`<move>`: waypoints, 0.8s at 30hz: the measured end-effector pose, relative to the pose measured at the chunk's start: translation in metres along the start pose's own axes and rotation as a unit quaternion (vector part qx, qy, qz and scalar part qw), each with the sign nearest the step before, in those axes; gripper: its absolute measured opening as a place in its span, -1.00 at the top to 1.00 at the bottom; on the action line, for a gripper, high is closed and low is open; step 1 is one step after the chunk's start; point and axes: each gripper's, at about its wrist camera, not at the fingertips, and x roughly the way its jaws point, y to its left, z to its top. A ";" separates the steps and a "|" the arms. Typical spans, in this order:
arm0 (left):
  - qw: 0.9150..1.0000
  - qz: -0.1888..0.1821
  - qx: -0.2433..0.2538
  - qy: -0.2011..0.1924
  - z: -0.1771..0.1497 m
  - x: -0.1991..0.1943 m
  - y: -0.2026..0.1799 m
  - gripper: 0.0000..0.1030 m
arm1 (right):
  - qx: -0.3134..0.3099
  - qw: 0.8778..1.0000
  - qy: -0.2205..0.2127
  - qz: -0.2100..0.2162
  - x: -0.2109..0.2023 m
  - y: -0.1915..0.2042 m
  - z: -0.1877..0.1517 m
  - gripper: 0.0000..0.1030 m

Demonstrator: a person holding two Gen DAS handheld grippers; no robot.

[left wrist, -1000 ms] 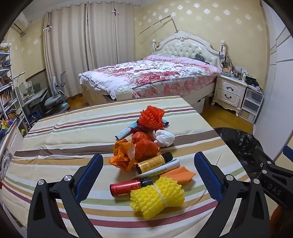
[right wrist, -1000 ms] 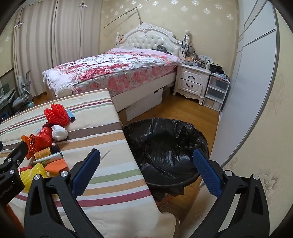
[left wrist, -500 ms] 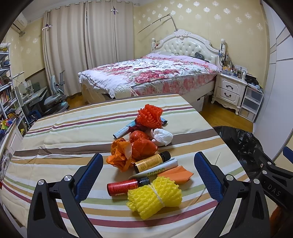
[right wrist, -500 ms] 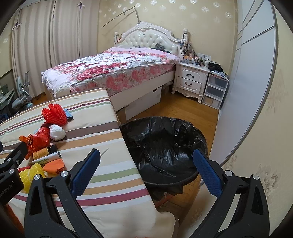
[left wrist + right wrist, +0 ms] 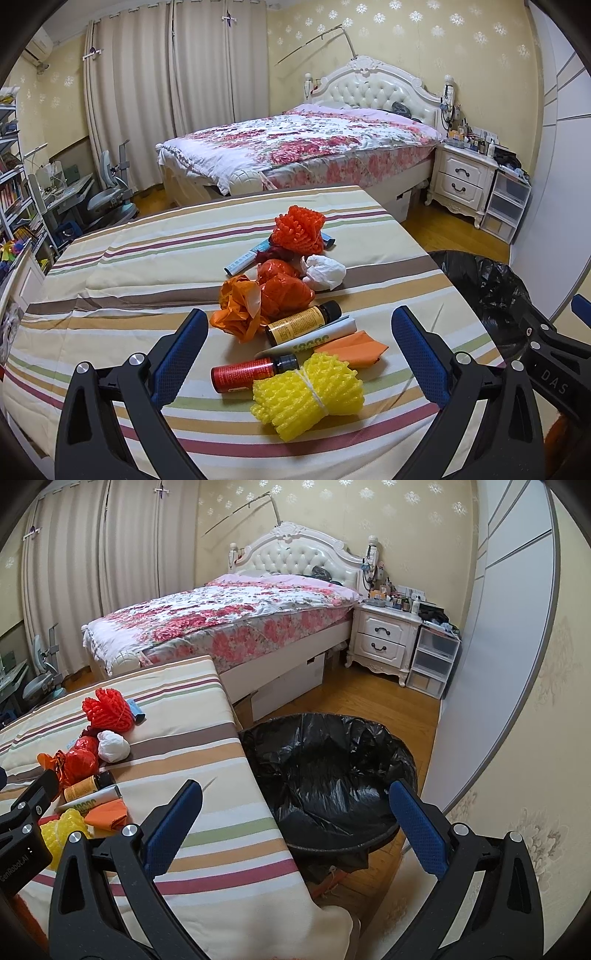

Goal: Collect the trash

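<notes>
Trash sits in a loose pile on the striped table [image 5: 110, 273]: yellow foam net [image 5: 308, 395] nearest, red bottle [image 5: 253, 372] touching it, then orange paper [image 5: 356, 347], white tube [image 5: 314, 338], amber bottle [image 5: 303, 322], crumpled orange and red bags, white wad [image 5: 324, 272], red foam net [image 5: 298, 229]. Left gripper [image 5: 295, 343] hovers level above the near pile, fingers spread wide, holding nothing. Right gripper [image 5: 295, 818] points over the table edge toward the black-lined bin [image 5: 328, 775] on the floor just beside the table, fingers spread, empty.
</notes>
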 end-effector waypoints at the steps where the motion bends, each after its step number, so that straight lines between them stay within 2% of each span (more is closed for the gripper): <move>1: 1.000 0.000 0.000 0.000 0.000 0.000 0.000 -0.89 | 0.000 1.000 0.000 0.000 0.000 0.000 0.000 -0.92; 24: 1.000 0.001 0.002 0.003 -0.001 0.001 -0.003 -0.89 | 0.003 1.000 0.004 -0.002 0.002 0.001 -0.005 -0.92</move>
